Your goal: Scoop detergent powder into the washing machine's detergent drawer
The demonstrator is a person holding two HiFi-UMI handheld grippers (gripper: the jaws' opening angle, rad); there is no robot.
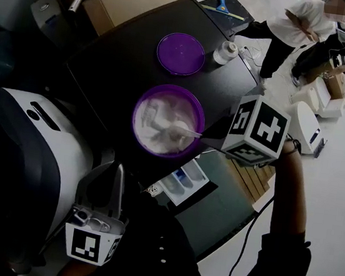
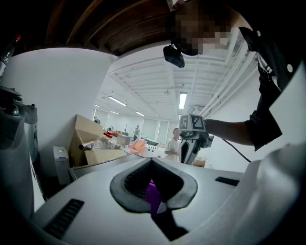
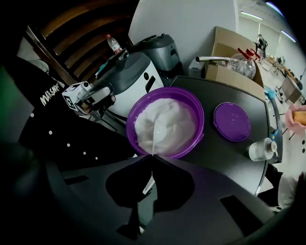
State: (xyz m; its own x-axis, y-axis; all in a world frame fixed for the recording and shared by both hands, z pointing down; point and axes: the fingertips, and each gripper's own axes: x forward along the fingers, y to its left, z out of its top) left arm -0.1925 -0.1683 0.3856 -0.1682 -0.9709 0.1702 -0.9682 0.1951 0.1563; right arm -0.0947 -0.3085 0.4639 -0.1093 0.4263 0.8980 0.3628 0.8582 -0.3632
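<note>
The detergent powder [image 3: 172, 119] fills the purple bowl [image 3: 199, 131] just ahead of my right tongs [image 3: 152, 157], which are clamped on the handle of a white spoon [image 3: 155, 135] whose end rests in the powder. The detergent drawer [image 1: 183, 180] stands open between my two tongs, below the table [image 1: 118, 70] edge. Beyond the bowl lie a purple lid [image 3: 232, 121] and a small white bottle [image 3: 260, 149]. My left tongs [image 2: 152, 167] are pressed together, well apart from the bowl, with a purple sliver [image 2: 153, 197] I cannot identify between them.
</note>
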